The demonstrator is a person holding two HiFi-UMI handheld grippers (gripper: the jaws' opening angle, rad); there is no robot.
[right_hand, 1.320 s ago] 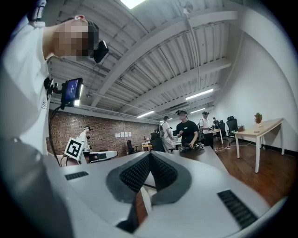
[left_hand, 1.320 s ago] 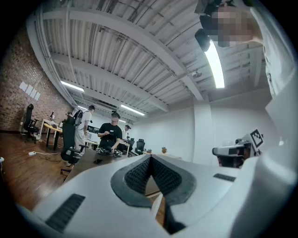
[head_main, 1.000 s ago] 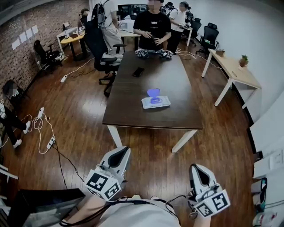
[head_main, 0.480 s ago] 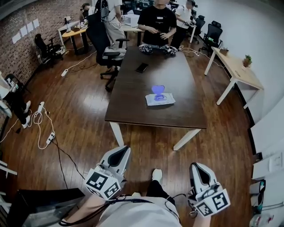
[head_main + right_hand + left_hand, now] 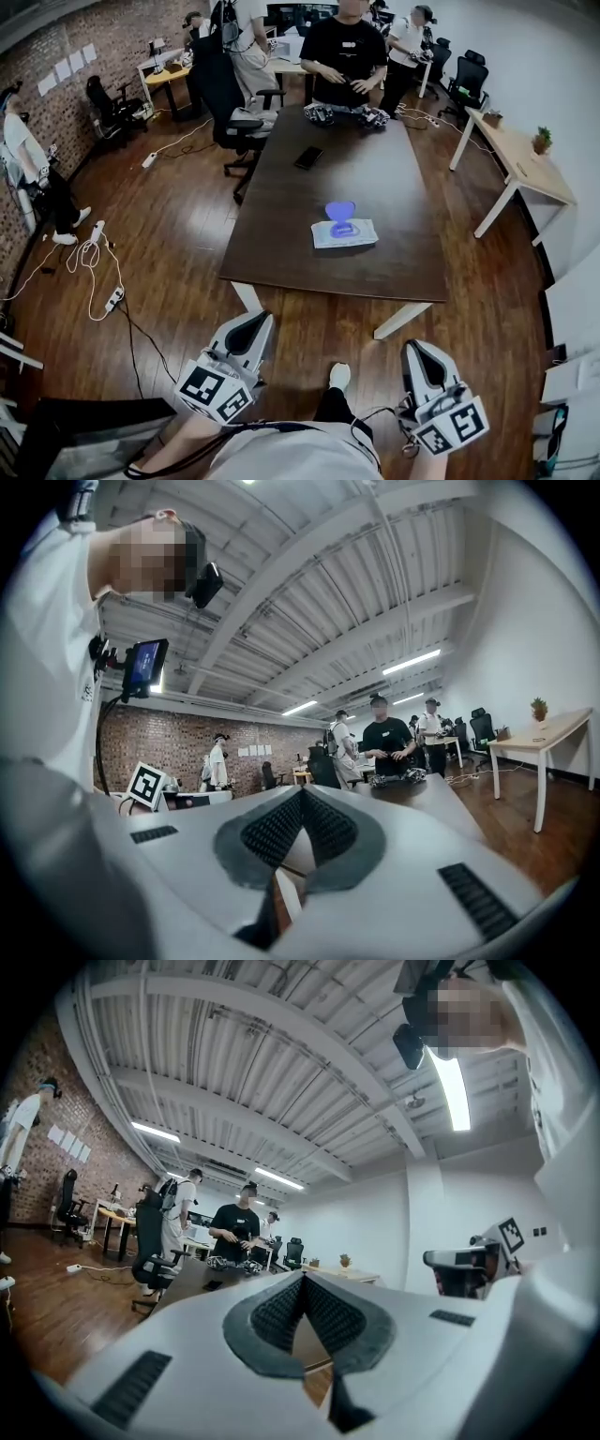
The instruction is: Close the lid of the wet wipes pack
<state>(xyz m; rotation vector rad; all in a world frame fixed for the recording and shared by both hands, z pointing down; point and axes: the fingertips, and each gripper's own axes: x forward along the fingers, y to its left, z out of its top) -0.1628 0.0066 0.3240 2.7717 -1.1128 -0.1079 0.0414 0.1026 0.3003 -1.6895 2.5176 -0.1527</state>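
A white wet wipes pack lies on the dark table, near its front right part. Its blue lid stands open and upright. My left gripper and right gripper hang low in the head view, well short of the table's near edge, over the wooden floor. Both point level toward the table. Each one's jaws are shut with nothing between them. In the left gripper view the tips meet; in the right gripper view the tips meet too. The pack is hidden in both gripper views.
A phone lies on the table's far half, and gripper devices sit at its far end where a person in black stands. An office chair is at the table's left. Cables and a power strip lie on the floor at left.
The table and pack have slid down and to the right in the head view as I step closer. A foot has come into view below. Both grippers stay shut.
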